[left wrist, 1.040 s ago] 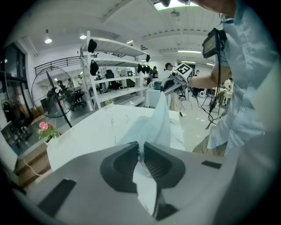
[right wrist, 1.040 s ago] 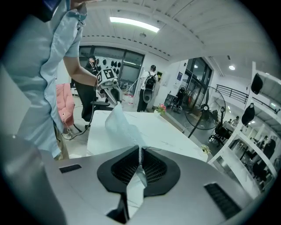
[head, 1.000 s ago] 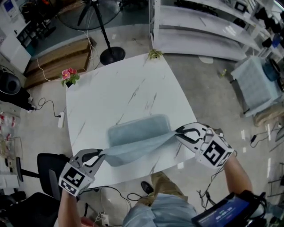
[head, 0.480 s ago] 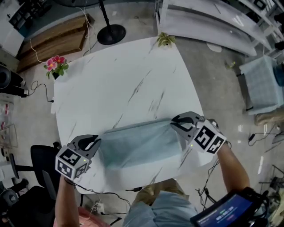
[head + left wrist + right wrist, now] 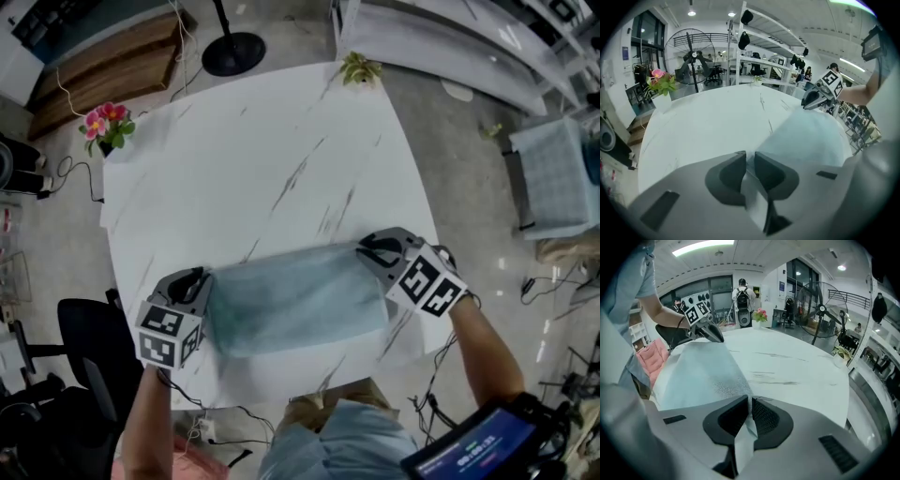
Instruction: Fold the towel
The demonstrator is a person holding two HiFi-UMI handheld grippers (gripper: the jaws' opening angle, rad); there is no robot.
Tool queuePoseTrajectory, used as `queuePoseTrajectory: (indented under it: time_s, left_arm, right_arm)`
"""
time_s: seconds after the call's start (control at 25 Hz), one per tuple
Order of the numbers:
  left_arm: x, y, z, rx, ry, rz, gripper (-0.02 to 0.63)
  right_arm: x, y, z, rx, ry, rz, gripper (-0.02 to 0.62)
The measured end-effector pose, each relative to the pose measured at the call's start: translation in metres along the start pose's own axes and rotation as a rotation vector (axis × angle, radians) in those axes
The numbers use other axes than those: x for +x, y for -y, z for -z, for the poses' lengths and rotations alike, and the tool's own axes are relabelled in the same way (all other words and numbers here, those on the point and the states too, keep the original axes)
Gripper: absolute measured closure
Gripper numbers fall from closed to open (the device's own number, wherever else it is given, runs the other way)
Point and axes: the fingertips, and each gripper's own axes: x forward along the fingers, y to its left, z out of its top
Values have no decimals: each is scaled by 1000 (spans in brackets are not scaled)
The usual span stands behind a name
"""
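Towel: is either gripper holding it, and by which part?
Both pinch the towel, each by a corner: the right gripper tightly, and the left gripper, whose jaws have just been opening, with the cloth between them.

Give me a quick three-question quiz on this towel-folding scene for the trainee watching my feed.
1. True or false: in the head view, the towel lies along the far edge of the table.
2. Multiple choice: what do the right tongs grip? A) a corner of the towel B) the fan stand C) nothing
3. Short answer: what stands at the table's far left corner in the head view?
Key: 1 false, it lies along the near edge; 2 A; 3 pink flowers in a white pot.
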Motion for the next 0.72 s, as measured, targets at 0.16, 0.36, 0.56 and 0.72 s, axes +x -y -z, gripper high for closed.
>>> queuePoseTrajectory:
  time_s: [0.16,0.36,0.56,0.72]
  left_arm:
    - [-6,-2,-8,5,40,-18,516]
    - [-45,-30,-7,-50,121,-71,356]
    - [-101,-29,2,-110,235,-63,484]
    - [-99,70,34,66,197,133,574]
  right_arm:
    - [-18,-3,-21,78,98,-28,441]
    - [-63,-11,-40,60,181,59,428]
    - [-83,-69,-32,17,160,81,523]
    - [-58,-124,-4,-31,84,64,551]
